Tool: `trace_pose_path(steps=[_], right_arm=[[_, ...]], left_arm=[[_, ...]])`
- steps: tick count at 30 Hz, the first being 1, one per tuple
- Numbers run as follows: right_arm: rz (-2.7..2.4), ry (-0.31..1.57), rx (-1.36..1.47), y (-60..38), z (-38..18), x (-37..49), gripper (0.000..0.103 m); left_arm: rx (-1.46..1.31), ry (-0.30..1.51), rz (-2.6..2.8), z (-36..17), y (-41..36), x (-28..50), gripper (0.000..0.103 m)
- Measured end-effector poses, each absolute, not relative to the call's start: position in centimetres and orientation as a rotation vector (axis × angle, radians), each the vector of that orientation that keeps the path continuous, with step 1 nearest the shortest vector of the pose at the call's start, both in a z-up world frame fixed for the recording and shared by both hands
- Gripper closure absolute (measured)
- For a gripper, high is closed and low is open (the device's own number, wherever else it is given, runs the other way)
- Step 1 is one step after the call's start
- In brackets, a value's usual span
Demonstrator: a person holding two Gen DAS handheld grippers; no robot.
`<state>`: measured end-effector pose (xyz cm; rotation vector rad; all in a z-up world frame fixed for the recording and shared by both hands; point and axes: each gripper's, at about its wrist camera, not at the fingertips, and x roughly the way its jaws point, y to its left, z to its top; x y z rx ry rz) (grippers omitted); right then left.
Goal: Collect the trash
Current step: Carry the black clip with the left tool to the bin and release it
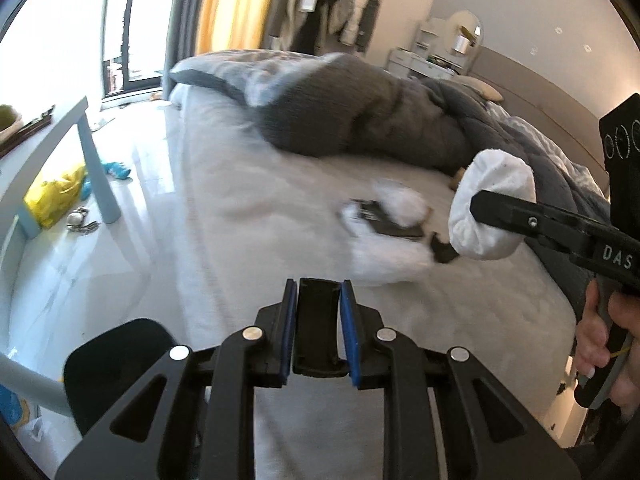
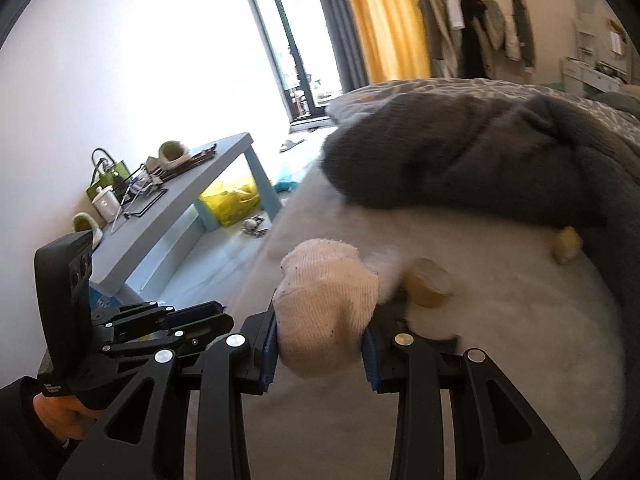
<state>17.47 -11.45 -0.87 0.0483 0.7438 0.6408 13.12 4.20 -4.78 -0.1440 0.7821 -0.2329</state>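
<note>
My right gripper (image 2: 320,336) has its fingers pinching a white sock (image 2: 326,304), held up just above the bed (image 2: 500,360); the left wrist view shows the same sock (image 1: 494,204) bulging out past the right gripper (image 1: 500,208). It looks soft, light and bunched into a wad, so I judge it will squash rather than slip, and a grip across the thick middle, as now, should hold; the loose cuff end could sag or snag.

My left gripper (image 1: 318,300) has its fingers pressed onto a flat black piece (image 1: 318,320) standing between the blue pads (image 1: 350,320); I can't tell what that piece is.

More litter lies on the bed: blurred white wads (image 1: 400,204) around something dark (image 1: 384,224), probably tissues, very light and easy to crush. In the right wrist view a yellowish round thing (image 2: 430,284) sits just beyond the sock, and a small yellow lump (image 2: 566,246) lies near the edge of the grey duvet (image 2: 460,152). Both are too blurred to name.

The mattress surface is pale, soft and yielding, so pressing down will sink the fingers. Beside the bed stands a low blue table (image 2: 192,196) with clutter on top, and a yellow bag (image 2: 232,200) lies on the floor under it. A bright window (image 2: 296,40) and yellow curtain (image 2: 384,20) are behind.
</note>
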Motion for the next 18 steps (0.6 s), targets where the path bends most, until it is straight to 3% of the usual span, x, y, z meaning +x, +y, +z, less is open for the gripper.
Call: trace_pose_path(steps=[18], right_arm=[[0.807, 0.755, -0.047, 2.4, -0.4, 16.8, 0.068]], left_arm=[[-0.234, 0.885, -0.06, -8.7, 16.3, 11.1, 0.08]])
